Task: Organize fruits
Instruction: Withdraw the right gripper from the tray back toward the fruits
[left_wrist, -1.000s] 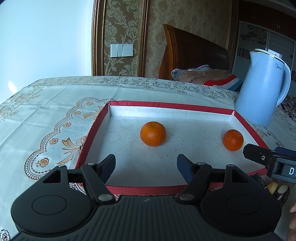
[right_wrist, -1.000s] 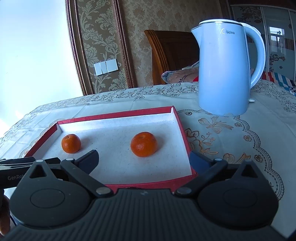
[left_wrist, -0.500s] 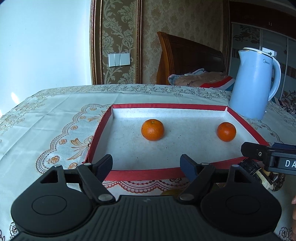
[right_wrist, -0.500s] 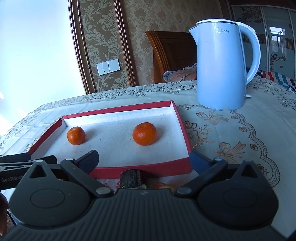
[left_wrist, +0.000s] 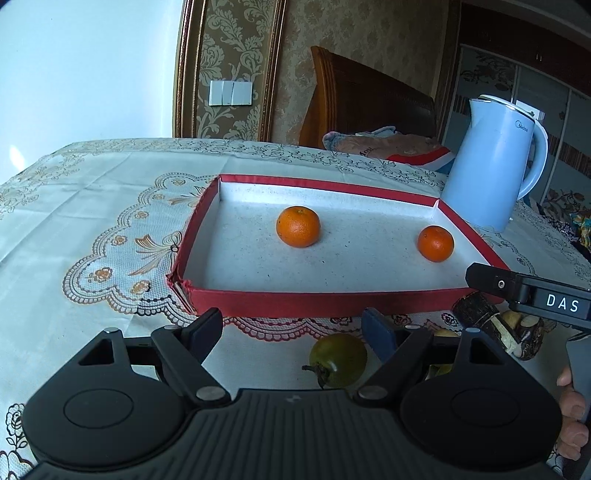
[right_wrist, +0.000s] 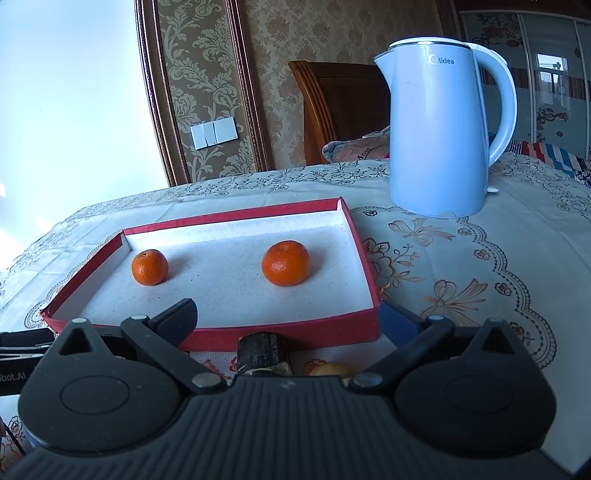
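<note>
Black, spread wide and empty, the left tool (left_wrist: 293, 332) hovers by a green fruit (left_wrist: 338, 359) on the tabletop; the right tool (right_wrist: 291, 321) gapes too. Two oranges (left_wrist: 298, 226) sit in the red tray (left_wrist: 314, 302). A skewed pinch could roll the round fruit away.

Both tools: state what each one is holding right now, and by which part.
Nothing is held. The left tool stands open above the tablecloth, with the green fruit lying loose beside its right finger. The right tool is open too, nothing between its fingers.
</note>
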